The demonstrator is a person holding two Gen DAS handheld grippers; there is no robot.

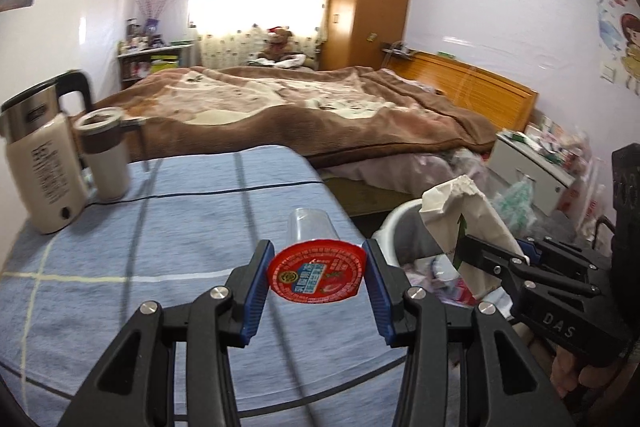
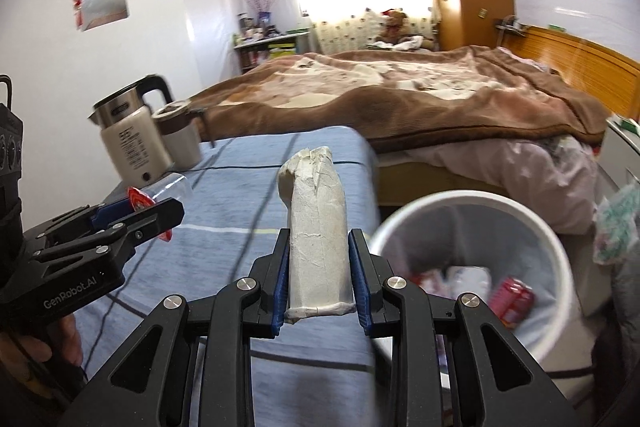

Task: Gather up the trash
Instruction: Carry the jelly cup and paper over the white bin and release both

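Two grippers carry trash above a blue-clothed table (image 1: 120,267): left gripper (image 1: 316,279) clamps a red-lidded plastic cup (image 1: 316,277), right gripper (image 2: 319,277) squeezes a crumpled paper bag (image 2: 316,227) beside the white bin (image 2: 552,251).

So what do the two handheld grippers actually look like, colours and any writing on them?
Both are black plastic with angular, cut-out linkage arms, silver round pivot bolts and ribbed blue pads on the fingers. The left gripper reads "GenRobot.AI" in white on its body in the right wrist view; the right gripper shows "DAS" in the left wrist view.
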